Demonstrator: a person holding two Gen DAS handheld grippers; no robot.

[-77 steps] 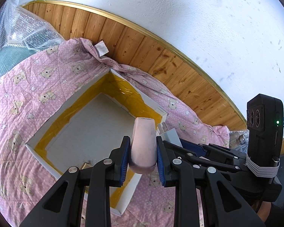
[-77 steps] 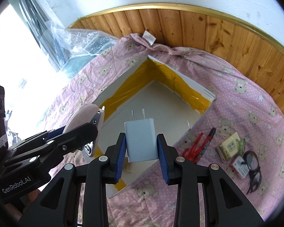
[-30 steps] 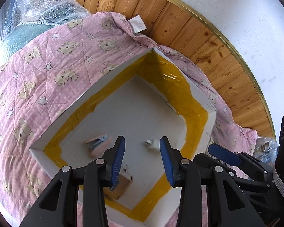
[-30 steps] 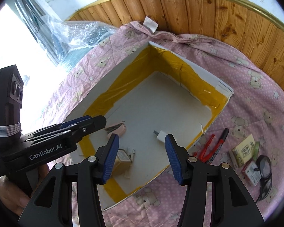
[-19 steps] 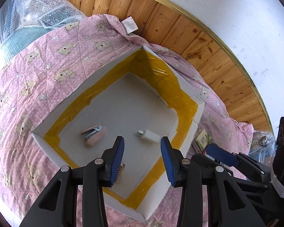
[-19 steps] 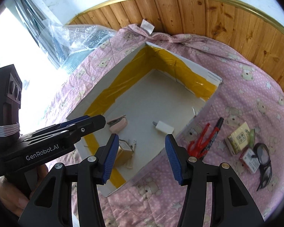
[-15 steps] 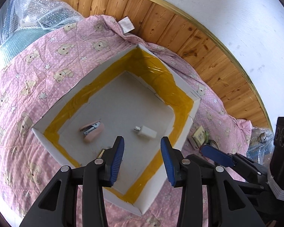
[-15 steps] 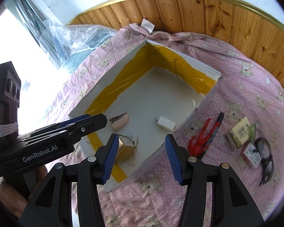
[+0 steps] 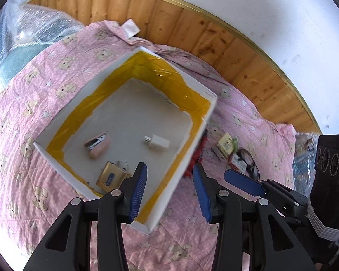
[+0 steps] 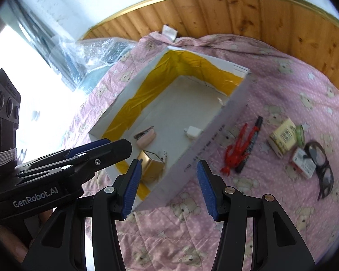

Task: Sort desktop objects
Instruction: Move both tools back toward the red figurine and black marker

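I have both tools empty with jaws spread apart: my left gripper (image 9: 169, 189) hangs over the near right wall of the white cardboard box lined with yellow tape (image 9: 193, 151), and my right gripper (image 10: 168, 186) hovers over that same near corner. Inside the box lie a pink stapler (image 9: 98, 143), a white plug-in charger (image 9: 159, 141) with its prongs aimed left, and a gold-coloured small carton (image 9: 111, 178) at the near edge. What is left to sort sits on the pink bear-print quilt (image 10: 271, 214), right of the box: red-handled pliers (image 10: 236, 152) touching a black marker pen (image 10: 250, 144), then a pale yellow small packet (image 10: 282, 141), a red-and-white little box (image 10: 304, 162) and dark-framed glasses (image 10: 321, 164) farthest right. I judge the pliers and marker the likeliest next pick; they lie ahead and right of my right gripper, which is nearer than the left. Their long axes run from near-left to far-right, the marker's far tip pointing away toward the wooden panelling (image 10: 260, 15), so I'd turn the jaws across that line.
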